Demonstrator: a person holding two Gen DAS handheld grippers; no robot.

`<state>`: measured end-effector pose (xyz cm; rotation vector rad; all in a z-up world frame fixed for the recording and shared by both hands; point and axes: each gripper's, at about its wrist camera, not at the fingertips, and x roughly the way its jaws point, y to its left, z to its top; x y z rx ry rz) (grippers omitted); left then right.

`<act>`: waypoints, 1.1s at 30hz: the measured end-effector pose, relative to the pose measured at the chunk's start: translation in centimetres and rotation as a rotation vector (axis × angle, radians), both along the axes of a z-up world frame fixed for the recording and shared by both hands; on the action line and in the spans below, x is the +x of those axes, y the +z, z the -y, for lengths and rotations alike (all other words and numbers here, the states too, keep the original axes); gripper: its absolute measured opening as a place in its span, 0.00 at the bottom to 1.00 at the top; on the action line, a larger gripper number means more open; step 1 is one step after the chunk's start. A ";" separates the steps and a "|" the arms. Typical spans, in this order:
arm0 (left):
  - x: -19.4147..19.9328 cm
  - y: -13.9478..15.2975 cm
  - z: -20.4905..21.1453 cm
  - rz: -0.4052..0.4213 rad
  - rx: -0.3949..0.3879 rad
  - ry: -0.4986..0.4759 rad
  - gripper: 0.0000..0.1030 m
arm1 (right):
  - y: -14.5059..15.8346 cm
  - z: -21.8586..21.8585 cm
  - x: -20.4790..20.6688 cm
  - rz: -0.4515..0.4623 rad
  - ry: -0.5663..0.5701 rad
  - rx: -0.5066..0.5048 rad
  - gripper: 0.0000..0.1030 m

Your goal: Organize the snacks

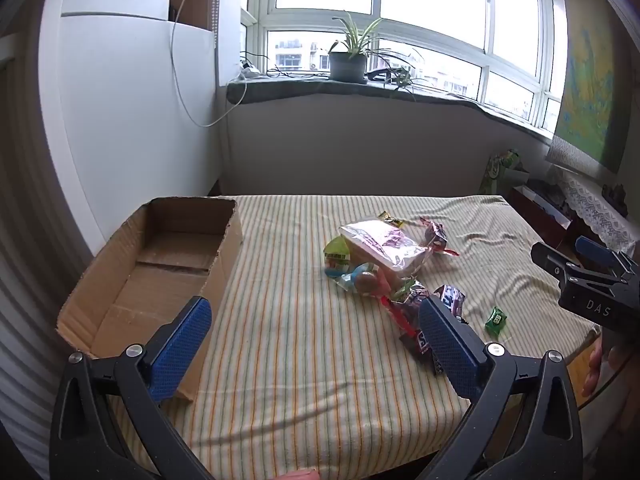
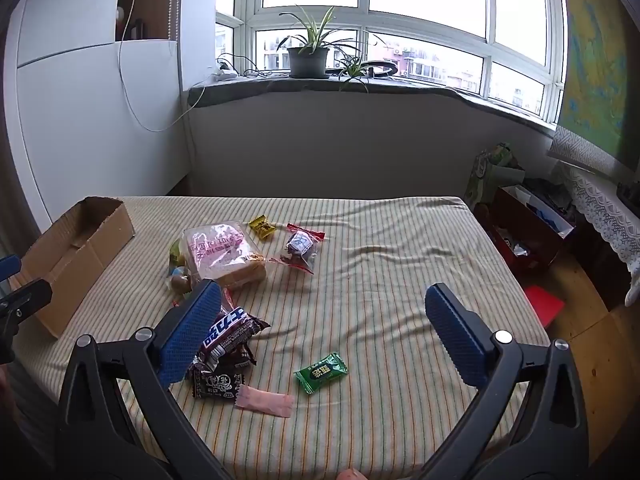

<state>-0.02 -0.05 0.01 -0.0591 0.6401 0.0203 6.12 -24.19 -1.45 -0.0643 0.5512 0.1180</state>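
Your left gripper (image 1: pixel 316 336) and right gripper (image 2: pixel 324 328) both gaped wide, empty. Snacks (image 2: pixel 224 256) lay heaped beside the box (image 1: pixel 160 264).

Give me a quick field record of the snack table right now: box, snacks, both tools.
box: cardboard box, open top, nothing visible inside, at the table's left side
surface: striped cloth
snack pile: bagged bread with small wrapped sweets around it
chocolate bars: dark wrappers near the front
loose: green candy, pink packet, yellow candy
left tool: open, holding nothing
right tool: open, holding nothing
sorted so far: no snack seen in box
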 end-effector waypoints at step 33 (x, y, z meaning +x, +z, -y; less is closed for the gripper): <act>-0.3 -0.6 0.4 0.005 -0.003 -0.005 1.00 | -0.1 -0.1 -0.2 -0.004 -0.002 -0.011 1.00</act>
